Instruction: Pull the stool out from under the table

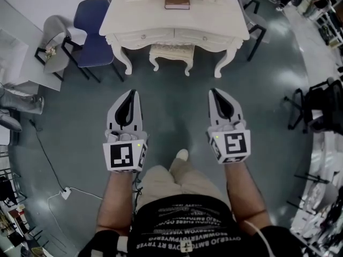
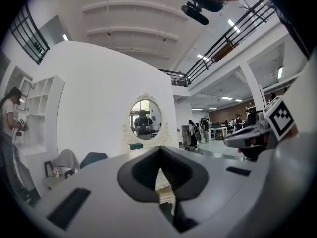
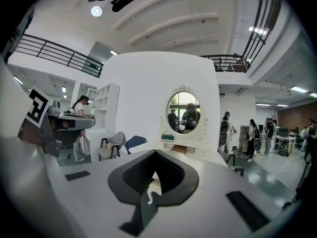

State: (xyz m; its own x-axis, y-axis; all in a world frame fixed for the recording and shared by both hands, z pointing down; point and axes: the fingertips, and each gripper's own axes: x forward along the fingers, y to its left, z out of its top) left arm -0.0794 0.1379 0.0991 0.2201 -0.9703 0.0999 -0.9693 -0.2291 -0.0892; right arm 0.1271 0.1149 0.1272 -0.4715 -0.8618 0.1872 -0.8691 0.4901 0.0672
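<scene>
Seen from above, a person stands on an open grey floor (image 1: 177, 98) facing a white dressing table (image 1: 161, 21), well apart from it. The left gripper (image 1: 132, 94) and right gripper (image 1: 213, 92) are held out side by side, both with jaws pressed together and nothing between them. The stool (image 1: 171, 54), white with curved legs, is tucked under the middle of the table, between the table's two front legs, with only its front part showing. The main risk is likely a crooked pull: the stool's legs sit close to the table's carved legs, so dragging it at an angle could snag one and jolt the table, shaking the book (image 1: 177, 0) on top. The closed jaws must also open before they can take the seat's edge, or they may only push it further in. A blue chair (image 1: 94, 31) stands just beside the table's left corner and a dark chair (image 1: 257, 30) by its right, narrowing the sides. Straight back looks clear, though a cable (image 1: 47, 162) trails on the floor to the person's left.
</scene>
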